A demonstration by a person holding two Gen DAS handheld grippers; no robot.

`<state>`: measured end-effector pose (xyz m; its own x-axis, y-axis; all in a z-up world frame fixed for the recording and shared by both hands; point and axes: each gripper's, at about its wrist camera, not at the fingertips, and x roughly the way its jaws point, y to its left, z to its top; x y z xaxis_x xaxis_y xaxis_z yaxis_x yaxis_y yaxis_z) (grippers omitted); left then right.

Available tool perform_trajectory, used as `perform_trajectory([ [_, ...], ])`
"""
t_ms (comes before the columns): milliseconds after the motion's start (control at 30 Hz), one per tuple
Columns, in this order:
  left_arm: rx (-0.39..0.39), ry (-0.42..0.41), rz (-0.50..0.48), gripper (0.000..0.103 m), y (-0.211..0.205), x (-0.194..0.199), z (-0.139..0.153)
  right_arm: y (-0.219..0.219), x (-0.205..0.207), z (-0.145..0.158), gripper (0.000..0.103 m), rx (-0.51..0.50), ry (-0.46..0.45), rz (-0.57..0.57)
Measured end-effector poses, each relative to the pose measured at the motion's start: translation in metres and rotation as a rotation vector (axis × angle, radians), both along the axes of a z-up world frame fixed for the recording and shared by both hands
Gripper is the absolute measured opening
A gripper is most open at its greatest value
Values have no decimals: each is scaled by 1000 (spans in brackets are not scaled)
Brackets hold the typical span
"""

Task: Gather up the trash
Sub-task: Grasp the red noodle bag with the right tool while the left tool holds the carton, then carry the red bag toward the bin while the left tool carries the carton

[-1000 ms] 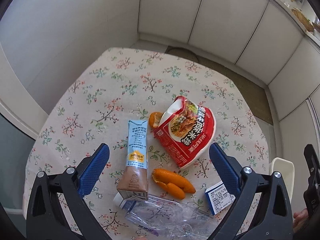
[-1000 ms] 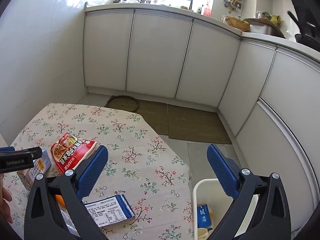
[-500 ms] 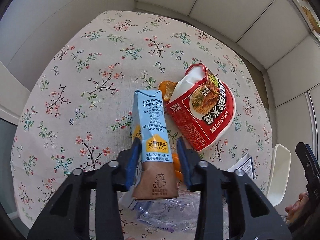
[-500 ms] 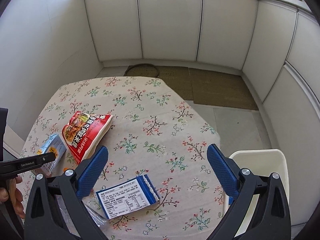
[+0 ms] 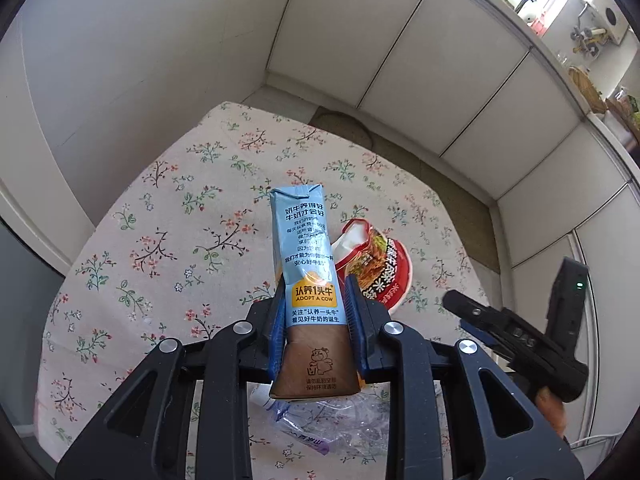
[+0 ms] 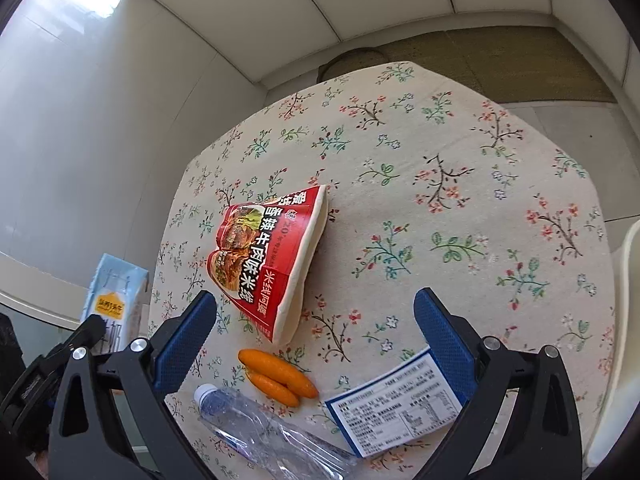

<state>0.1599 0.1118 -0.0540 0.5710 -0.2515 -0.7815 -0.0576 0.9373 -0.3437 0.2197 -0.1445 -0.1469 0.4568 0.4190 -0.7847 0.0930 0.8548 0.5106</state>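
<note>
My left gripper [image 5: 314,296] grips a blue and brown milk carton [image 5: 304,240] by its lower half and holds it above the floral table [image 5: 160,240]; its jaws are still closing on the carton. The carton [image 6: 114,292] also shows at the left edge of the right wrist view. My right gripper [image 6: 316,304] is open with nothing between its fingers. It hangs over a squashed red noodle cup [image 6: 264,256], orange peels [image 6: 280,376], a crushed clear bottle [image 6: 260,428] and a blue-edged white packet [image 6: 400,404].
A white bin [image 6: 624,320] stands beside the table's right edge. White cabinets and a wall ring the table, with a floor mat [image 6: 500,60] beyond it. The right gripper's body [image 5: 512,336] sits at the right of the left wrist view.
My left gripper went from wide open to shut on the milk carton and lifted it off the table. My right gripper tilted down from the bin side to above the trash.
</note>
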Motion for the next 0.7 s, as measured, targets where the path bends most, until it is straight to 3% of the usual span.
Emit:
perform_trajectory([
  [333,-17,21,-11,26,2,1,-4,18,33,-32,90,201,17,9],
  [367,-17,26,-7,26,3,1,-5,19,37,-34,84,219,17,16],
  [500,-16,40,5,26,7,3,-10,29,48,-47,40,259,37,75],
  [700,-15,34,29,26,11,1,-8,36,44,-31,18,275,-25,117],
])
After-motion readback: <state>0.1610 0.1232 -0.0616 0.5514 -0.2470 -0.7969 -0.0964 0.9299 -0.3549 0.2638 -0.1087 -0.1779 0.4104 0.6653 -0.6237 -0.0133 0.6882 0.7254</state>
